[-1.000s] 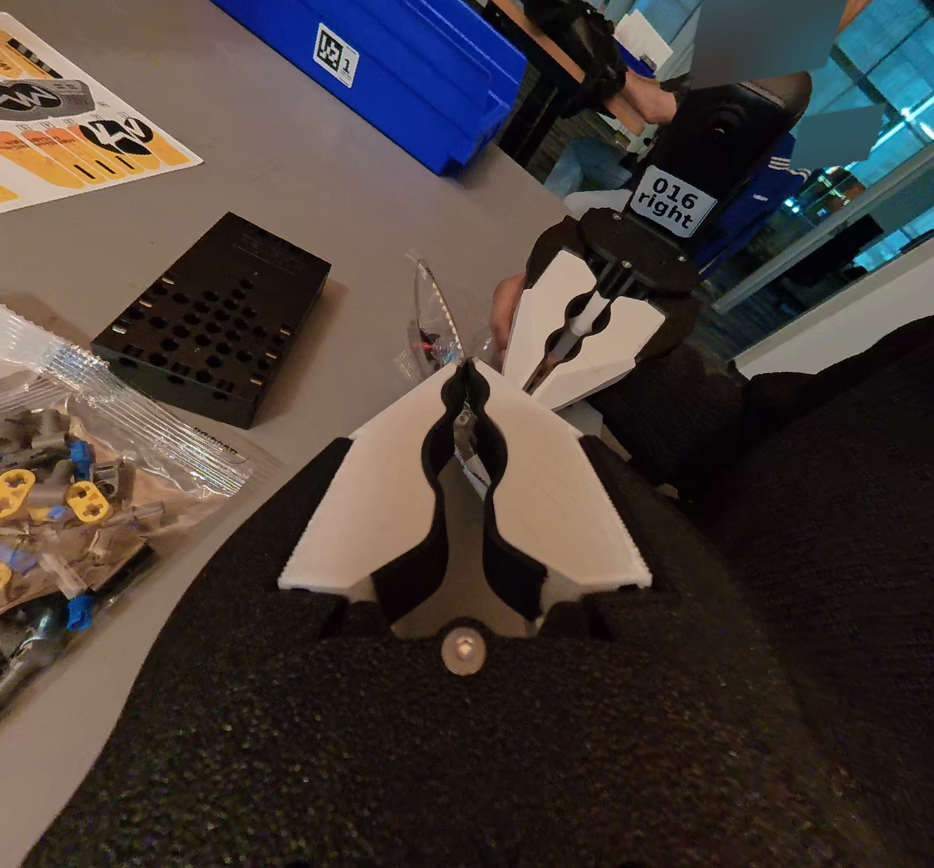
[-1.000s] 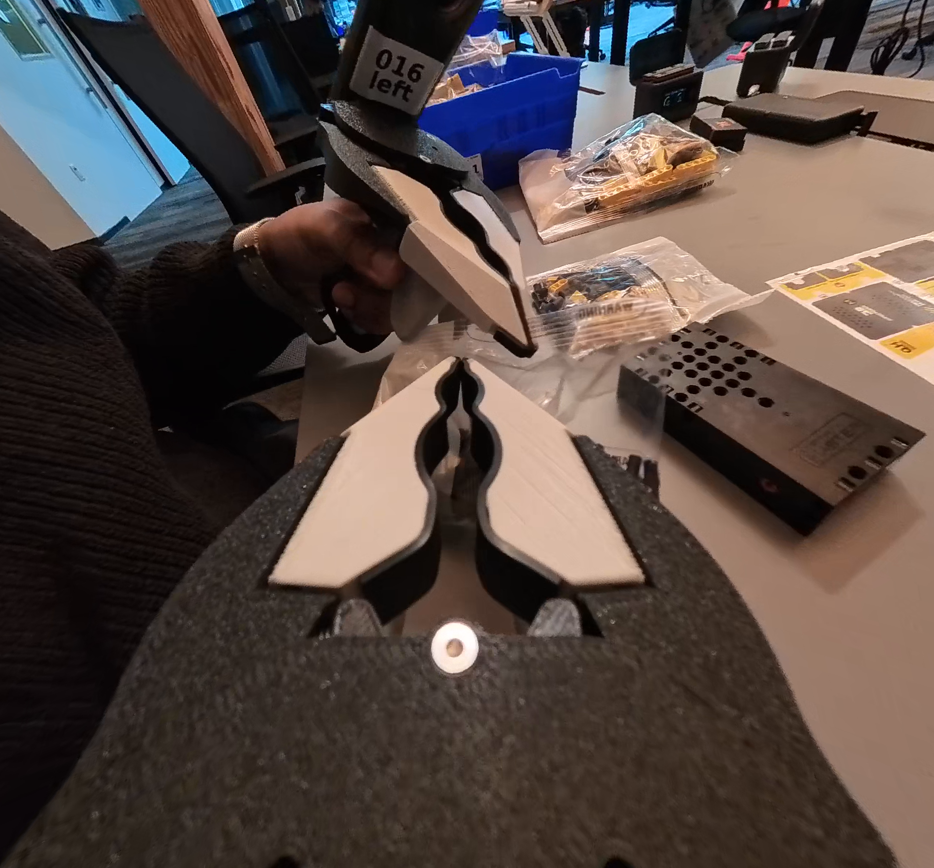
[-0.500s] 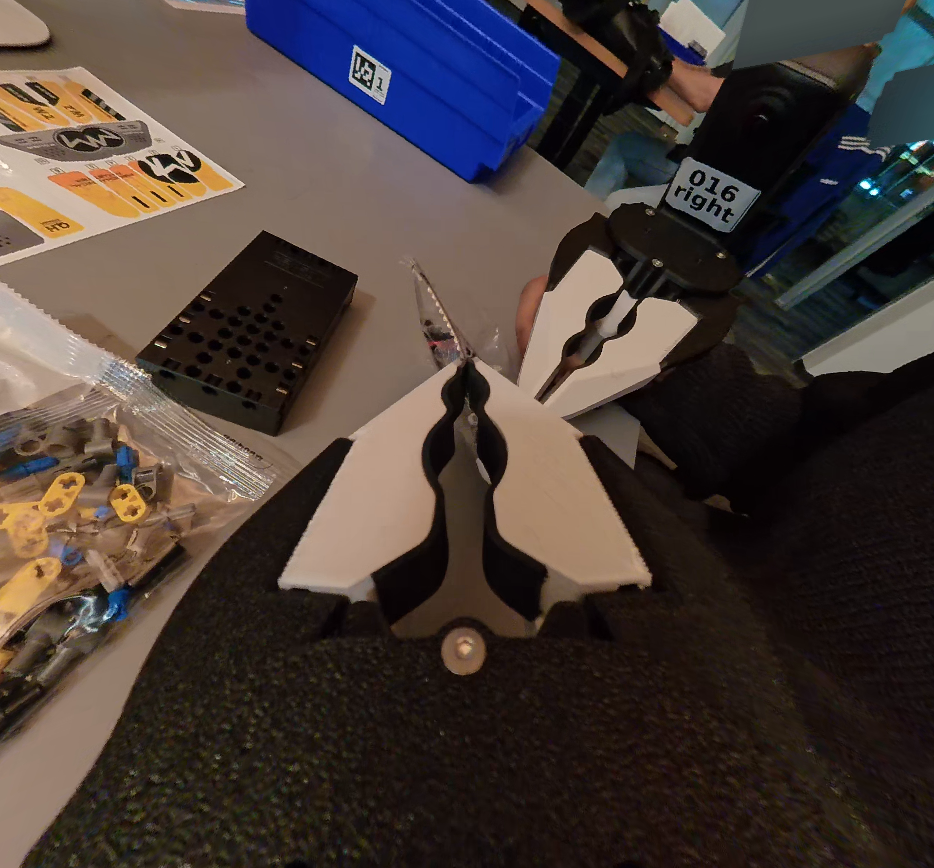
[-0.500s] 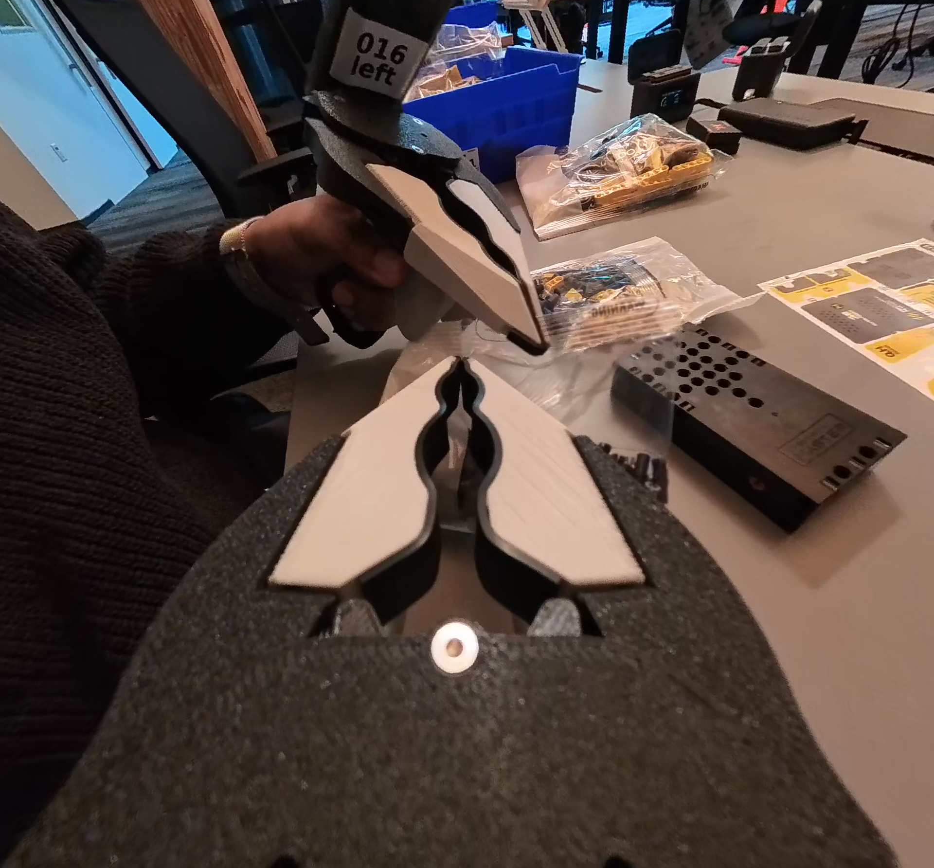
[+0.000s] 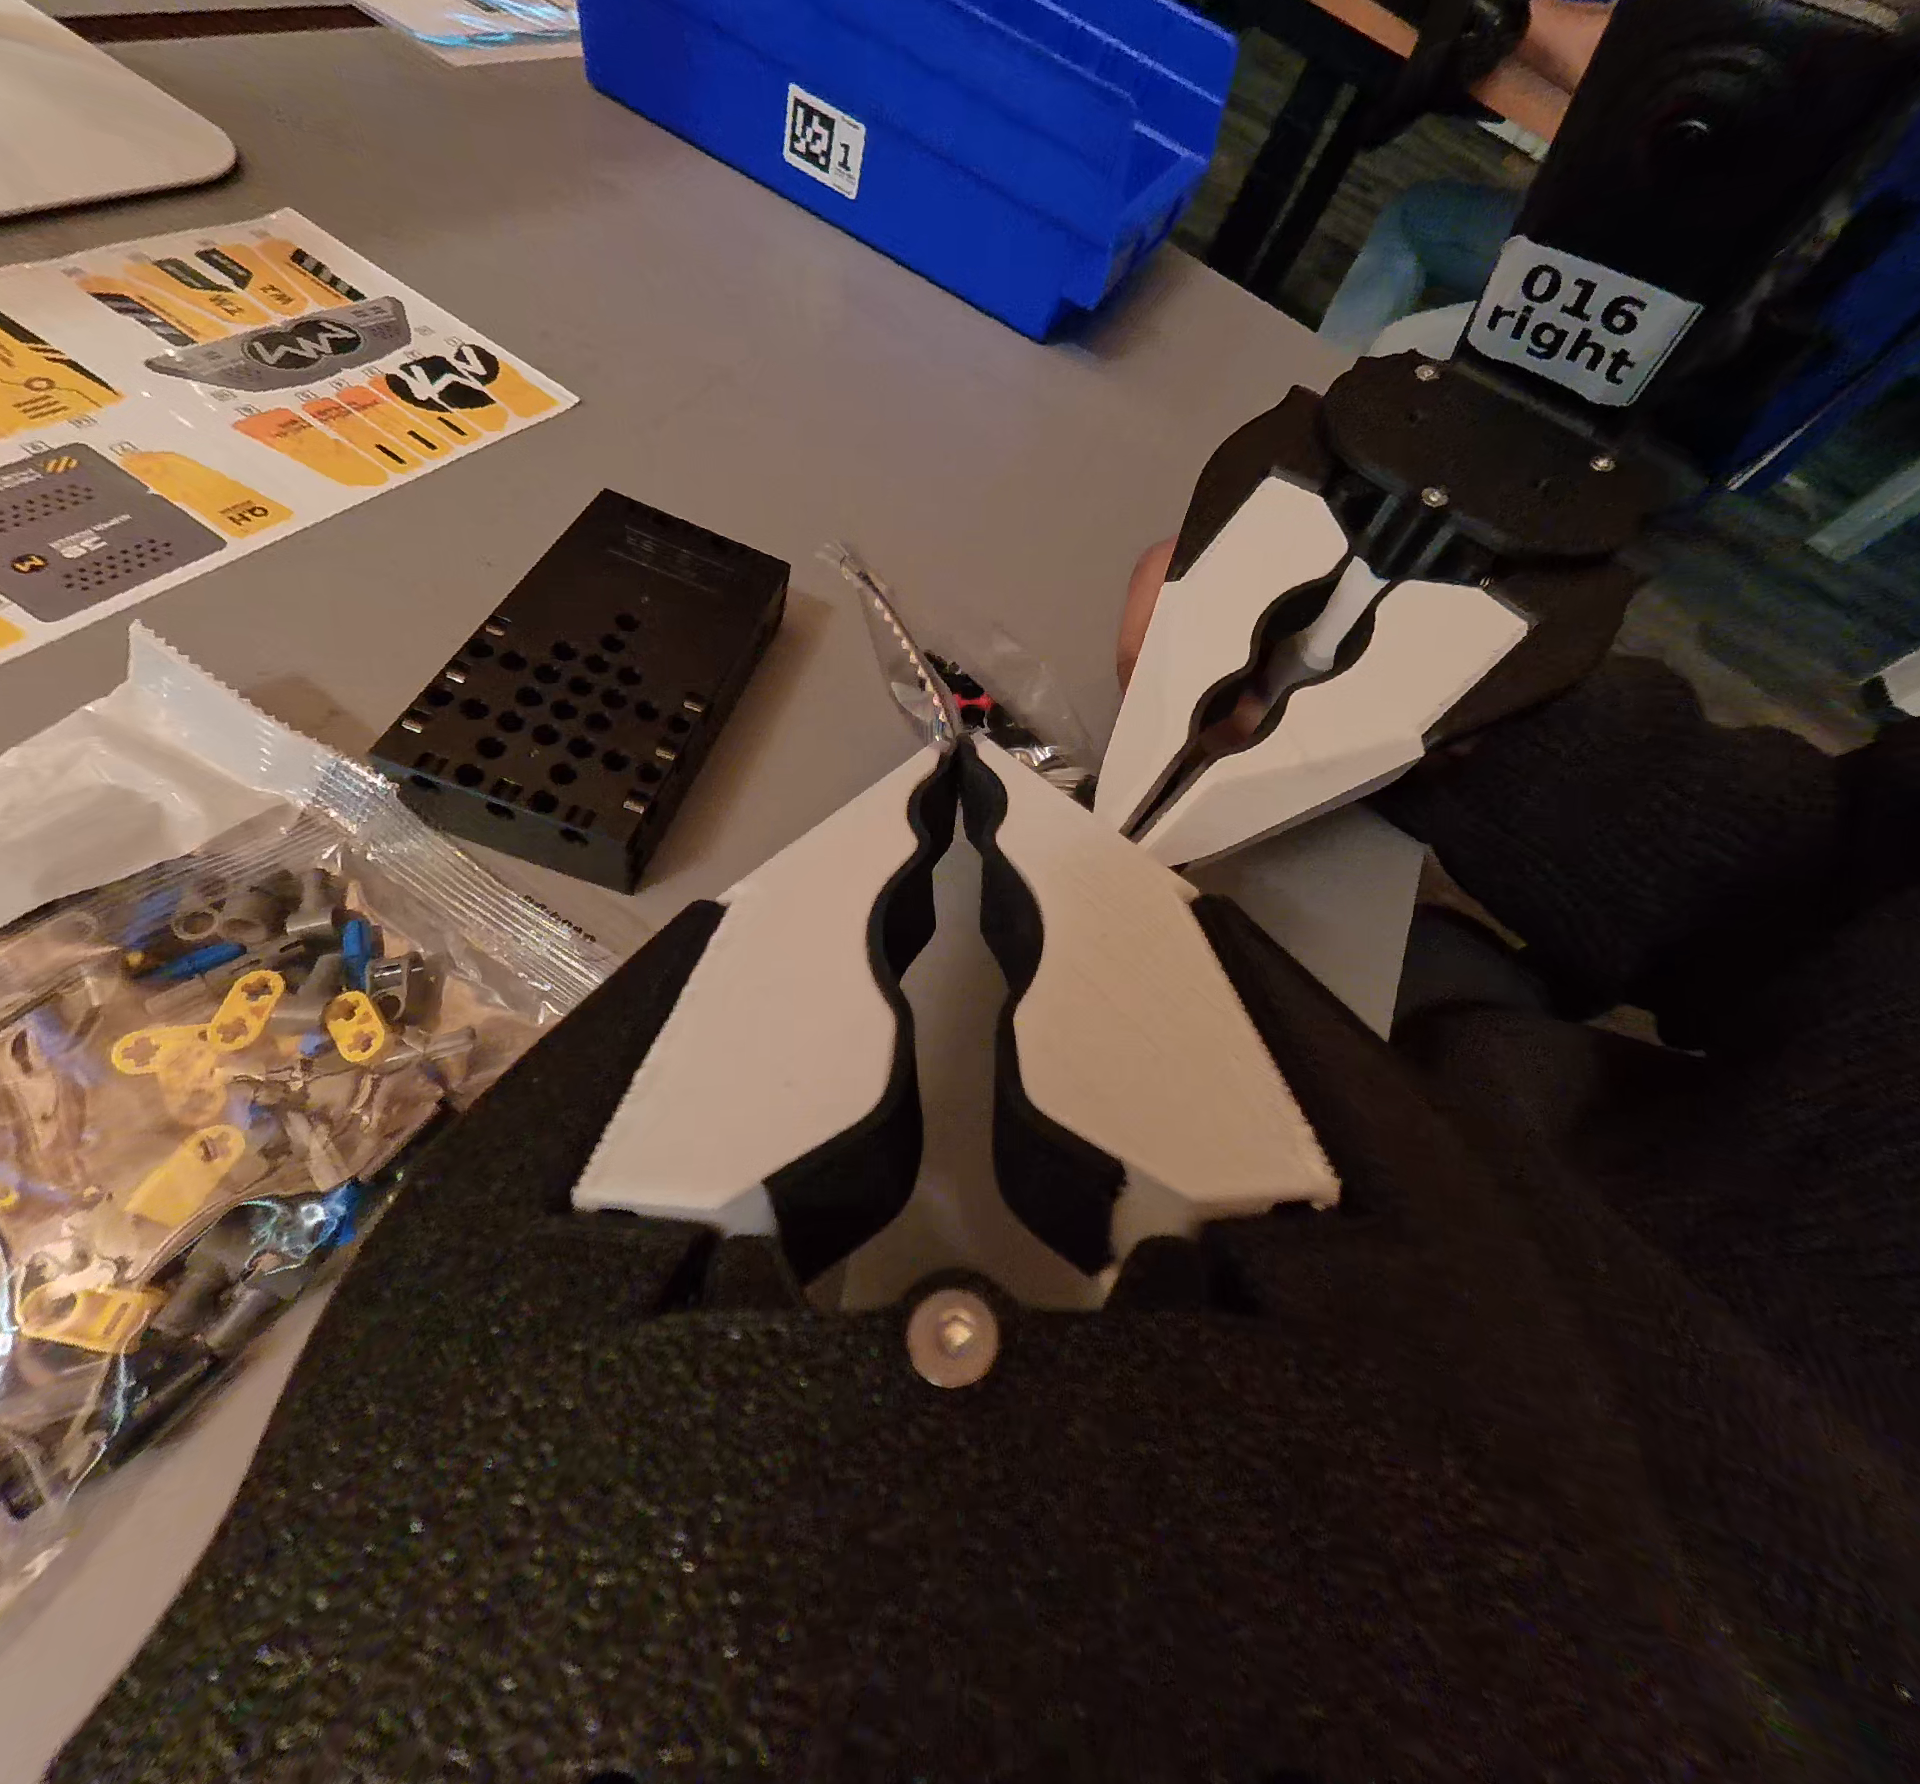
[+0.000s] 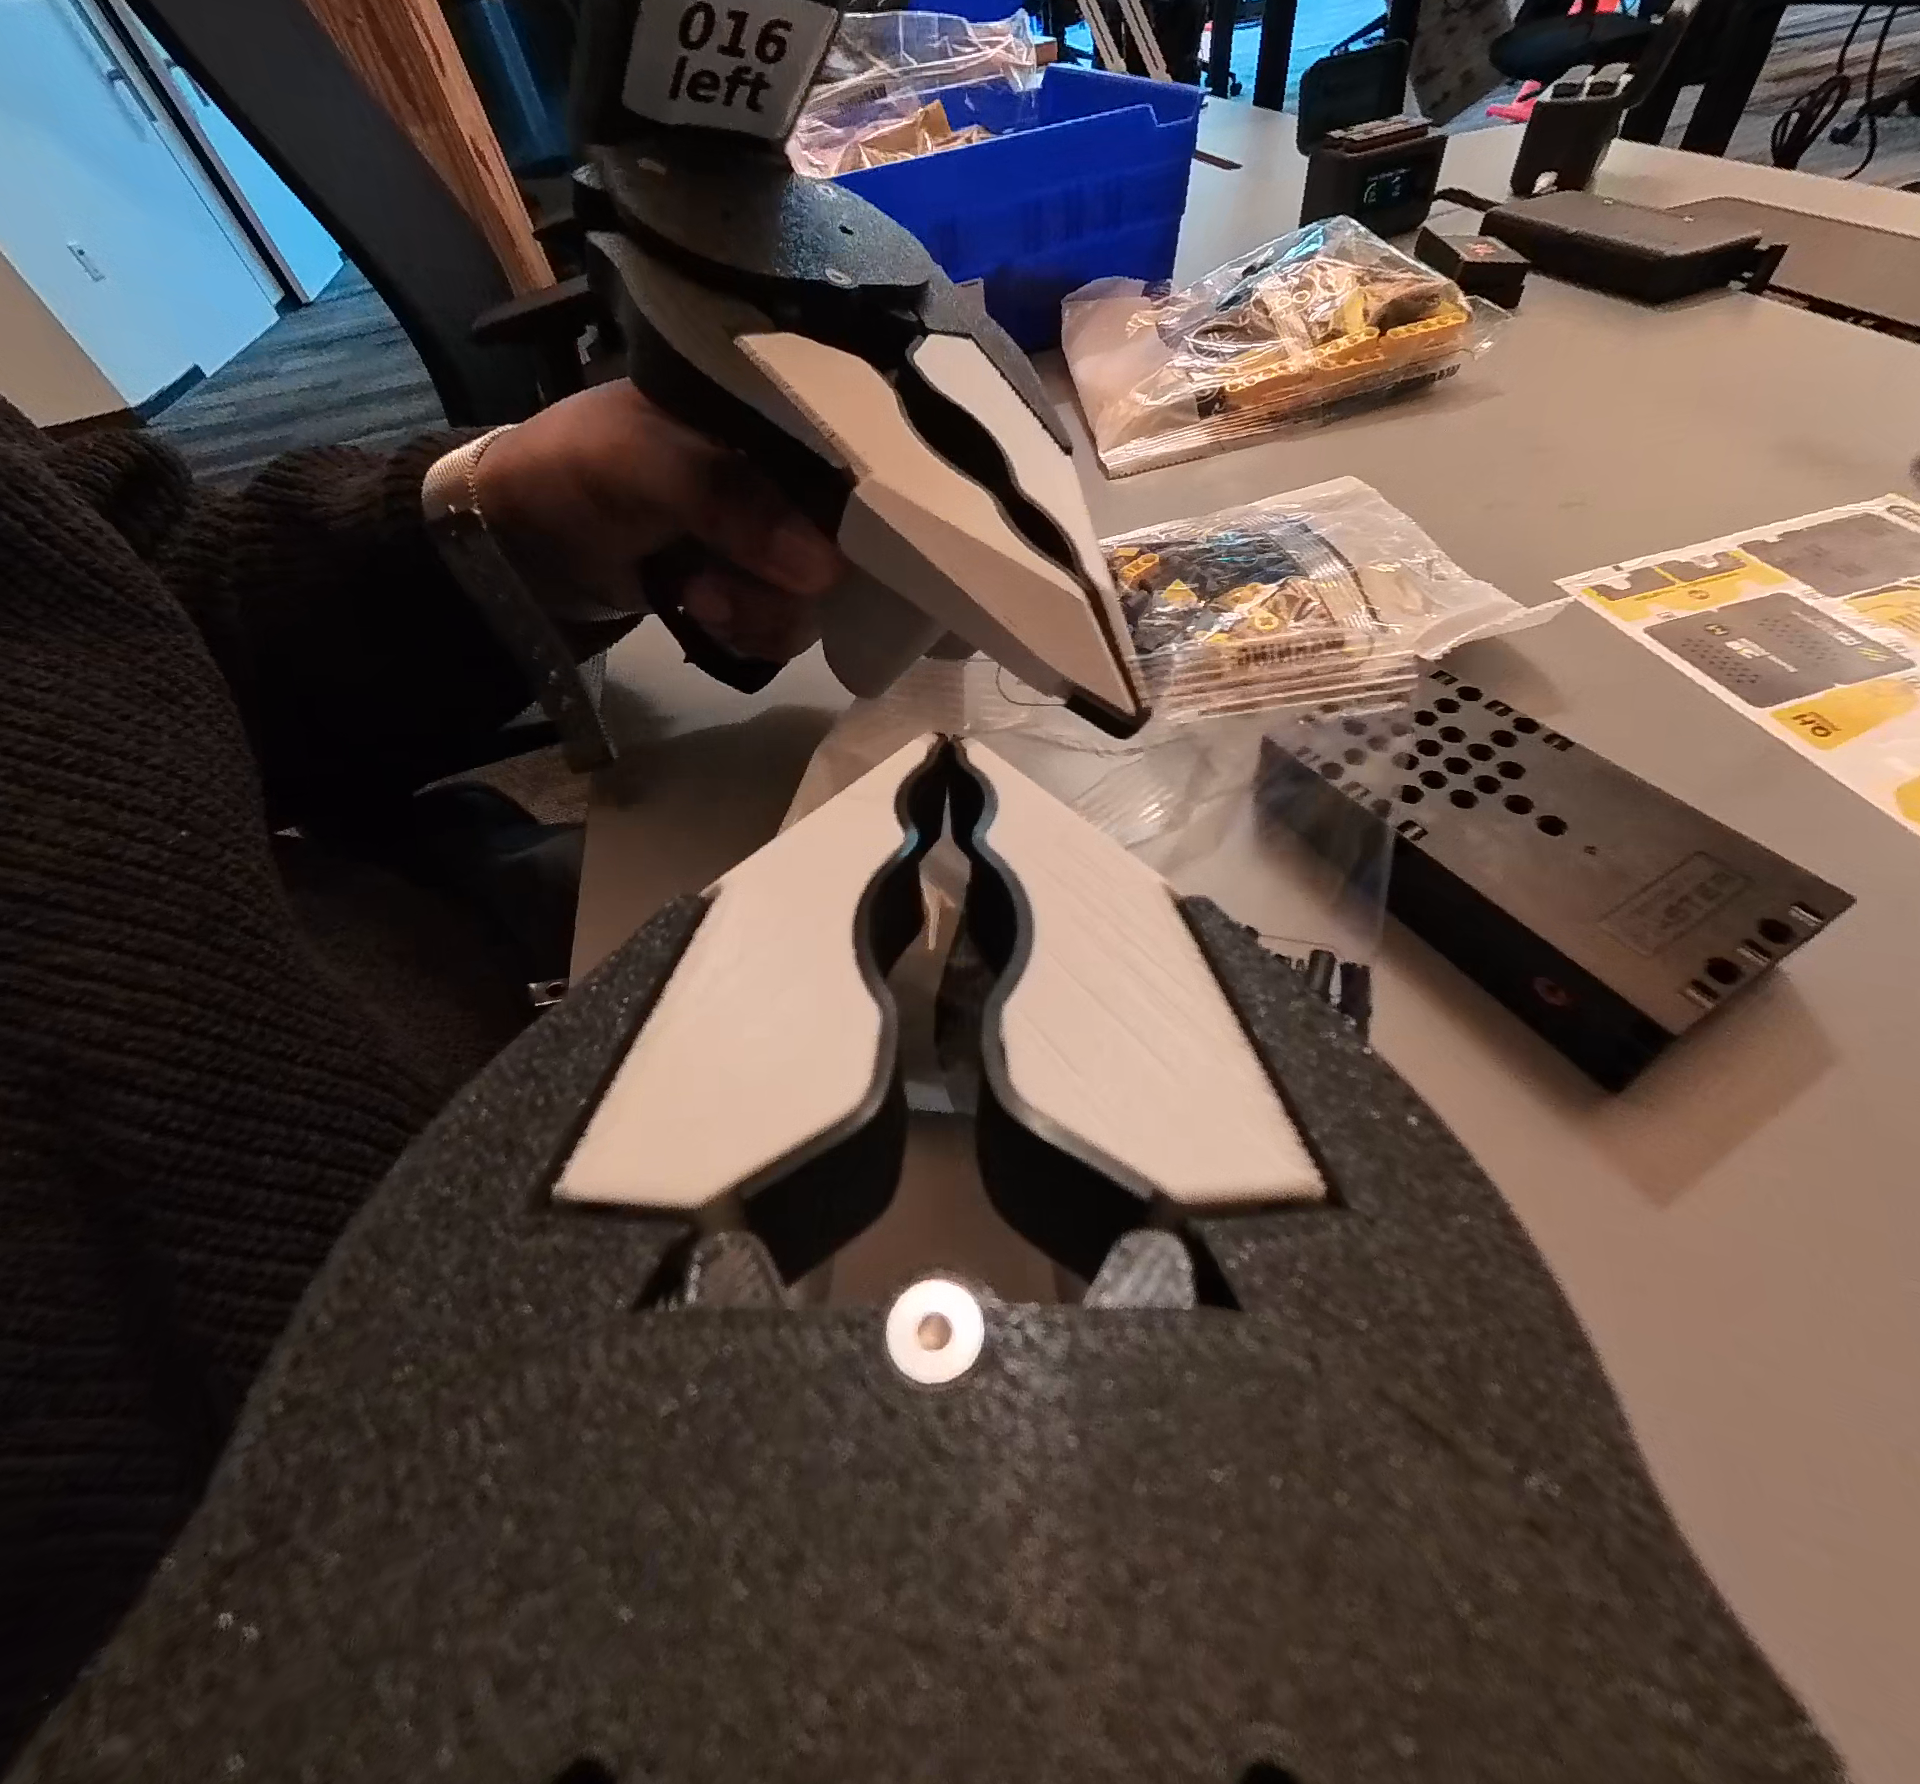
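A small clear plastic bag [image 5: 987, 695] with tiny black and red parts hangs between both grippers at the table's near edge. My left gripper [image 5: 956, 747] is shut on its serrated top edge. My right gripper [image 6: 948, 747] is shut on the same bag [image 6: 1195, 799], close beside the left. In the left wrist view the right gripper [image 5: 1138, 830] points in from the right, tips almost touching mine. In the right wrist view the left gripper [image 6: 1112, 721] comes down from the upper left, held by a hand. How much plastic sits in the right jaws is hidden.
A black perforated box [image 5: 592, 695] [image 6: 1538, 851] lies just beyond the bag. A larger bag of yellow, blue and grey parts [image 5: 208, 1038] [image 6: 1268, 612], a sticker sheet [image 5: 260, 384], a blue bin [image 5: 883, 72] and a second parts bag [image 6: 1299, 352] lie on the grey table. My left and right fingertips are right by each other.
Both grippers stay shut on the small bag. The left gripper has swung a little farther over the table toward the black box, and the bag's top edge stands up more.
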Motion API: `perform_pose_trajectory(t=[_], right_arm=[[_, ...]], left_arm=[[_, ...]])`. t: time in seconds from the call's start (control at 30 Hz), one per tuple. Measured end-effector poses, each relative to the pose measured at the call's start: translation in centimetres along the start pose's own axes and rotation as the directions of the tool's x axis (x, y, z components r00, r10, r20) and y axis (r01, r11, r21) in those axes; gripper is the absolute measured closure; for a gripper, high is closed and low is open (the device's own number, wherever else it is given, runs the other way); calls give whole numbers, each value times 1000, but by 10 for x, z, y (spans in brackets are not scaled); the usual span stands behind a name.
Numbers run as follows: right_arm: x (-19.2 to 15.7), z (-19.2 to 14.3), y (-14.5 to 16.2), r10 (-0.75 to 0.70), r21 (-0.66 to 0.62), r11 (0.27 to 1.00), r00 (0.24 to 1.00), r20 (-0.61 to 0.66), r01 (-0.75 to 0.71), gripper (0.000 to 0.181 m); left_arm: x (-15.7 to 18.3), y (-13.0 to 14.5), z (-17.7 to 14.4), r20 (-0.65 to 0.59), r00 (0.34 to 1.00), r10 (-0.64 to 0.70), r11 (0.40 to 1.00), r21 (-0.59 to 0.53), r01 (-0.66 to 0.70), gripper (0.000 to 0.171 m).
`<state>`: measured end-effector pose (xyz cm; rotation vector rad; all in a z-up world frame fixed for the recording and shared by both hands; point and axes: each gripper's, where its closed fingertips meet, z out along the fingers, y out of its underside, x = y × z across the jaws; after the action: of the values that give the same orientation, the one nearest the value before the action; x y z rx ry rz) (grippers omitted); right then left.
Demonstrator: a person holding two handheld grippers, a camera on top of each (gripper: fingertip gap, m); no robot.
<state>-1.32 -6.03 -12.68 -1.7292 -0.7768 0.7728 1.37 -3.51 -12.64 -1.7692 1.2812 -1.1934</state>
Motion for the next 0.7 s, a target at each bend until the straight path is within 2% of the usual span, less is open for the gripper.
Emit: perform_pose_trajectory(t=[0.37, 0.57, 0.7], right_arm=[[-1, 0, 4, -60, -25, 998, 998, -13, 60, 181], [-4, -3, 4, -90, -23, 996, 996, -4, 90, 181], [-2, -2, 5, -100, -35, 994, 995, -19, 99, 181]], left_arm=[[-1, 3, 3, 66, 995, 73, 997, -27, -71, 171], [0, 3, 4, 127, 978, 168, 985, -59, -161, 171], [-1, 6, 3, 87, 986, 141, 989, -64, -135, 171]])
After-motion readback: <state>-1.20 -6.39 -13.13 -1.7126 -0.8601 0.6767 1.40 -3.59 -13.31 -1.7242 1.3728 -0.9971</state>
